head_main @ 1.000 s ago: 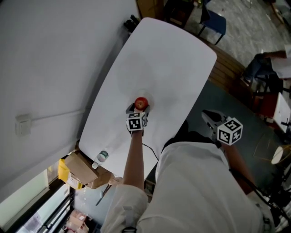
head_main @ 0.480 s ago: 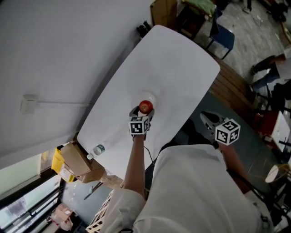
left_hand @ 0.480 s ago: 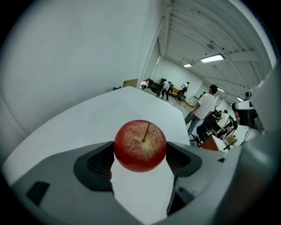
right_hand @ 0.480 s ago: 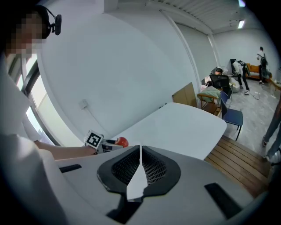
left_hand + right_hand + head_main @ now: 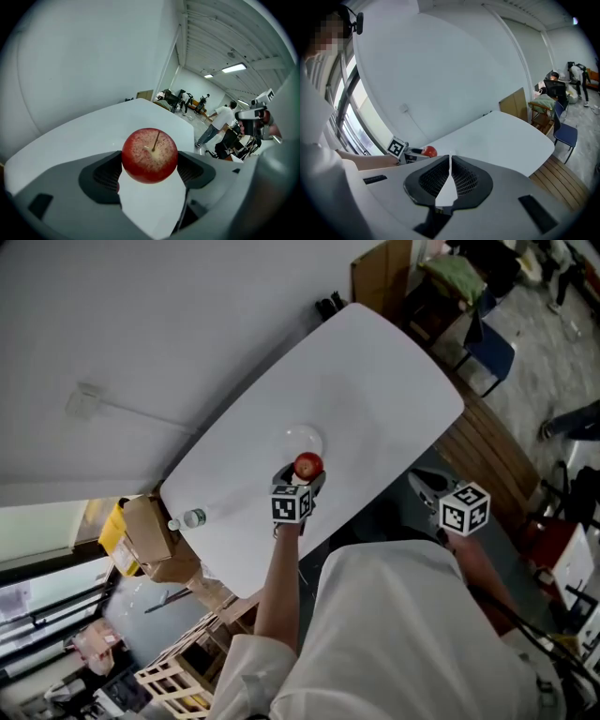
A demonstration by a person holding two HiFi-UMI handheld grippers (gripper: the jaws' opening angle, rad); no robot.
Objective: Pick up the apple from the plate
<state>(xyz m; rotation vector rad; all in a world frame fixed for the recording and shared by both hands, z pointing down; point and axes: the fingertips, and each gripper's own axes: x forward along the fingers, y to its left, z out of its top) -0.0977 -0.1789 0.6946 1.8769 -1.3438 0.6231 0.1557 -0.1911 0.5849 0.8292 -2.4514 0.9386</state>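
My left claw grips the apple on both sides, by the near rim of the plate on the white surface. The pickup looks all but done. My right claw, closed and empty, hangs off the edge.

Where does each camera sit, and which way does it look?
Head view: on the person's head, looking steeply down at the white table; left forearm, torso, left hand-held gripper and right hand-held gripper show.
Left gripper view: on the left hand-held gripper, looking along its jaws, shut on the apple.
Right gripper view: on the right hand-held gripper, jaws together, facing the table; the left forearm shows.
Shared: the apple shows in all three.
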